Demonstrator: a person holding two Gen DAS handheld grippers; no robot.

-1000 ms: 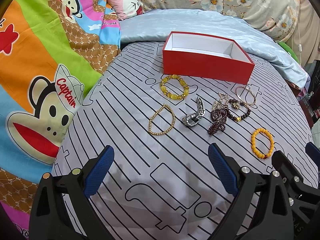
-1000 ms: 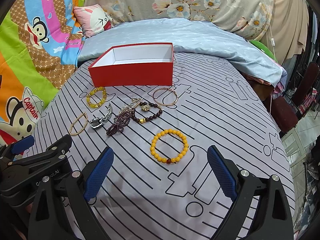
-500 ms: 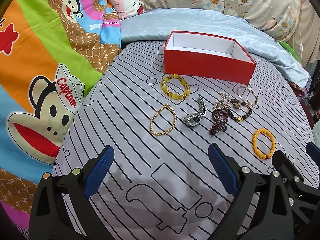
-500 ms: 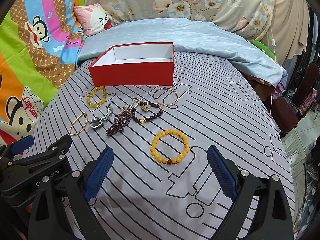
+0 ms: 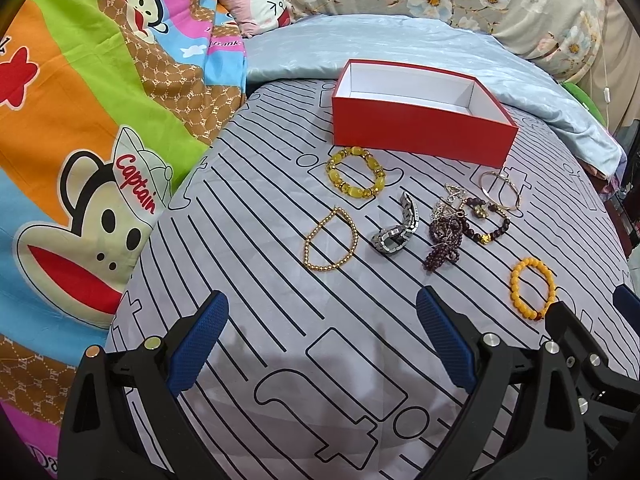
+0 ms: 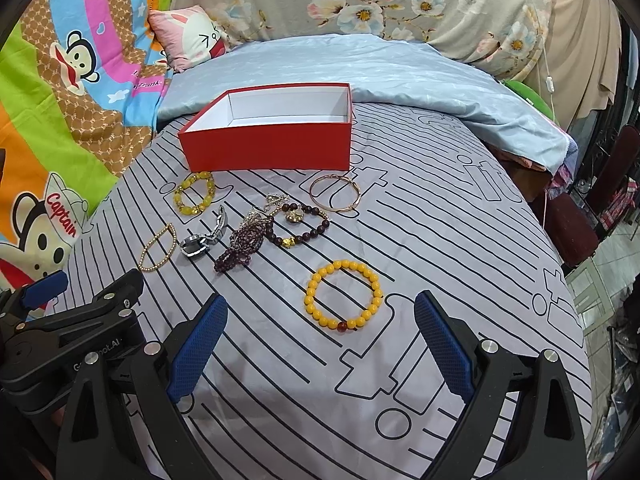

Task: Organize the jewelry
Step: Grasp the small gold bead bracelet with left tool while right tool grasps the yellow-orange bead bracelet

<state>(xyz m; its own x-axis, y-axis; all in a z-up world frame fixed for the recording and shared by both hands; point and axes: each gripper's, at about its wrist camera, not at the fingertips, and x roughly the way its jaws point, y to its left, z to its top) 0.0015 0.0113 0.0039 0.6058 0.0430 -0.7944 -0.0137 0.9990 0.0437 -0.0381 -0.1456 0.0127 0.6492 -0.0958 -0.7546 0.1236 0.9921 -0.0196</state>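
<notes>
An empty red box (image 5: 416, 136) (image 6: 272, 148) with a white inside stands at the far side of the grey striped bedsheet. In front of it lie a yellow stone bracelet (image 5: 356, 174), a gold bead chain (image 5: 330, 244), a silver watch band (image 5: 396, 232), a dark purple bead tangle (image 5: 444, 240), a thin gold bangle (image 6: 335, 198) and an orange bead bracelet (image 6: 343, 296). My left gripper (image 5: 322, 340) is open, short of the gold chain. My right gripper (image 6: 320, 340) is open just short of the orange bracelet. Neither holds anything.
A bright cartoon monkey blanket (image 5: 80, 140) covers the left side. A pale blue quilt (image 6: 360, 68) and floral cushions lie behind the box. The bed's right edge drops to a floor with a dark chair (image 6: 580, 224). The left gripper's body (image 6: 60, 332) shows at lower left in the right wrist view.
Both cameras have drifted slightly; the jewelry sits a touch lower and nearer in view. Nothing was grasped or moved.
</notes>
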